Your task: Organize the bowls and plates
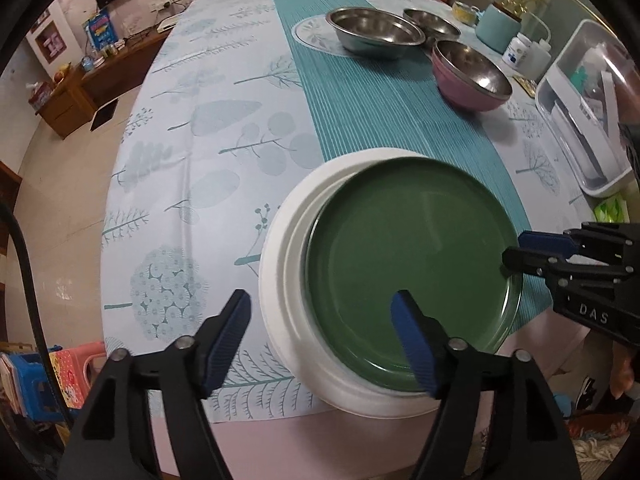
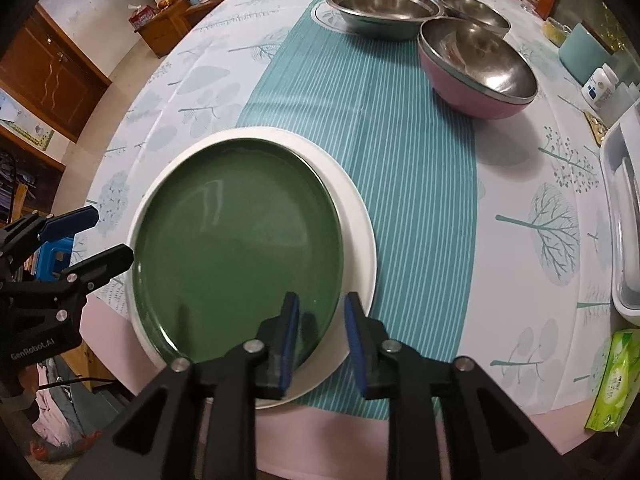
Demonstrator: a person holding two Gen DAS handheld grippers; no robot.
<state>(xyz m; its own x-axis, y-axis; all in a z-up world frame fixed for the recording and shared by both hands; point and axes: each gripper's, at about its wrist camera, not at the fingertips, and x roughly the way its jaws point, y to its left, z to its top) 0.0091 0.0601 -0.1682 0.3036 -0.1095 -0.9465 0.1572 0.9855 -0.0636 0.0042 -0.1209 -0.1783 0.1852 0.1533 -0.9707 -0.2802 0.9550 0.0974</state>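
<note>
- Green plate sits nested on the white plate, at the near edge of the table, half on the striped runner.
- My left gripper gapes wide, straddling the stack's rim, pads touching nothing.
- My right gripper is parted a little; the plates' rims lie between the pads, but nothing is clamped.
- So plates look stacked: that half reads as done.
- Bowls remain: a pink bowl with a steel liner and two steel bowls, one large, one small, sit apart toward the far edge.
- Next job, I reckon: nesting those.
</note>
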